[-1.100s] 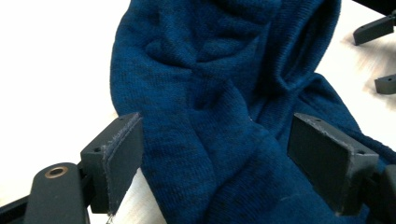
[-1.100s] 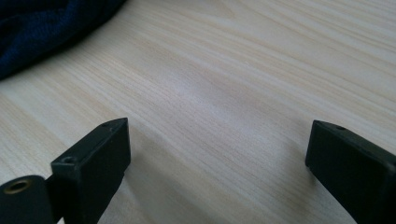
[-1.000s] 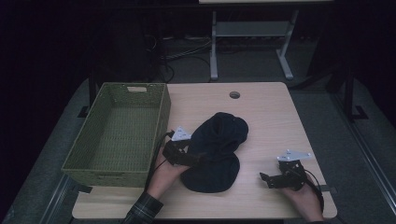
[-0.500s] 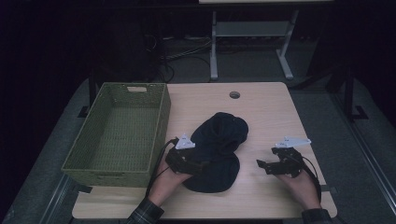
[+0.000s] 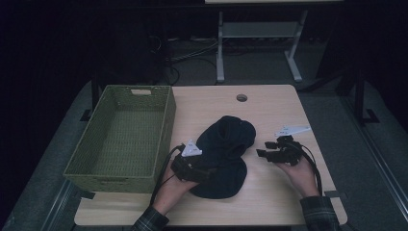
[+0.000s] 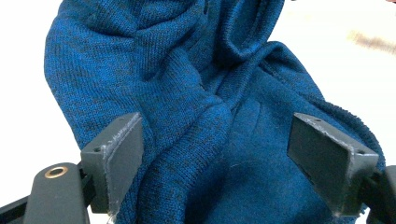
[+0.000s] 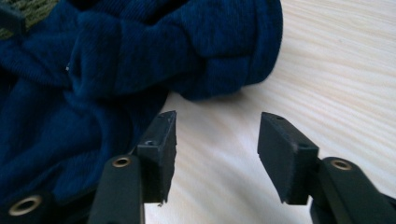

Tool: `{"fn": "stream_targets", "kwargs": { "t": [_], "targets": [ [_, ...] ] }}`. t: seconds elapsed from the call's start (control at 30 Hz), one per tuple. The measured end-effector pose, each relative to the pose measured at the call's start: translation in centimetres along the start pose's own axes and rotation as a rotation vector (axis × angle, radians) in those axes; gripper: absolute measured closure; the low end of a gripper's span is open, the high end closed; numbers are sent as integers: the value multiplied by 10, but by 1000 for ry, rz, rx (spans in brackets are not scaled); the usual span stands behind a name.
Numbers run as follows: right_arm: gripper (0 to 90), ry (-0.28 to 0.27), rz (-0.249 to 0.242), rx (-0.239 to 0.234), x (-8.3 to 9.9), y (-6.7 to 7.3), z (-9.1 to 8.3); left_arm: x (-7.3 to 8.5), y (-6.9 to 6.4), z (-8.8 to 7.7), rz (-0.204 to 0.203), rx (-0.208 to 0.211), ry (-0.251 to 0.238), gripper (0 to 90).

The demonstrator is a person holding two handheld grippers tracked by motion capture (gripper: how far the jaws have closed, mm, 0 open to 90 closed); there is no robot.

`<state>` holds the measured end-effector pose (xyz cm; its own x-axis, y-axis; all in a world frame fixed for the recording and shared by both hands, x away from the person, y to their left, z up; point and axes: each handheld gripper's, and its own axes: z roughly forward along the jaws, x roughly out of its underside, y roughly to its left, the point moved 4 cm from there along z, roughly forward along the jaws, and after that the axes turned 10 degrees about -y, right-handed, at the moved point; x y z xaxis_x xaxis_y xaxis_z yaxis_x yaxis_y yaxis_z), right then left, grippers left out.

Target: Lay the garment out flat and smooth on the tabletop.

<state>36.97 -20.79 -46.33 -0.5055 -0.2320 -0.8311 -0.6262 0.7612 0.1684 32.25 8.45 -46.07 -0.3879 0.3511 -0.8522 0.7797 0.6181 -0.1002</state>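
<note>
A dim room: grey floor (image 5: 332,103) around the light wooden table (image 5: 274,103), a white metal frame (image 5: 260,36) and cables (image 5: 192,53) behind.

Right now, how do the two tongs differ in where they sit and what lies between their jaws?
The left tongs sit over the blue knitted cloth, jaws spread wide with folds of it between them. The right tongs sit beside the cloth over the bare wooden table, with nothing between their jaws, which stand narrower and have just been closing. Both are black, hand-held, and point at the cloth.
</note>
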Motion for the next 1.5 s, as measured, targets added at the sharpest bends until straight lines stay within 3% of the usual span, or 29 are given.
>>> {"fn": "stream_targets", "kwargs": {
  "t": [0.37, 0.47, 0.6, 0.8, 1.13, 1.3, 1.5],
  "targets": [
    [535, -23, 35, -18, -1, -4, 30, -1, 0, 0, -2, -6, -7, 181],
    [628, -22, 42, -15, -2, -4, 36, -1, 0, -1, -3, -7, -10, 182],
    [838, -4, 42, -27, -8, -5, 41, -1, 1, -2, -3, -7, -8, 182],
    [865, -11, 18, -16, -20, -2, 35, -2, 0, -2, -5, -6, -14, 182],
    [870, -27, -61, 15, -61, -3, 15, -2, -2, -3, 6, 16, -2, 233],
    [870, -9, -93, 45, -76, -15, 15, -2, -7, -3, 30, 34, 9, 367],
    [871, 7, -95, 73, -79, -30, 29, 8, -12, -3, 90, 63, 93, 686]
  ]
}}
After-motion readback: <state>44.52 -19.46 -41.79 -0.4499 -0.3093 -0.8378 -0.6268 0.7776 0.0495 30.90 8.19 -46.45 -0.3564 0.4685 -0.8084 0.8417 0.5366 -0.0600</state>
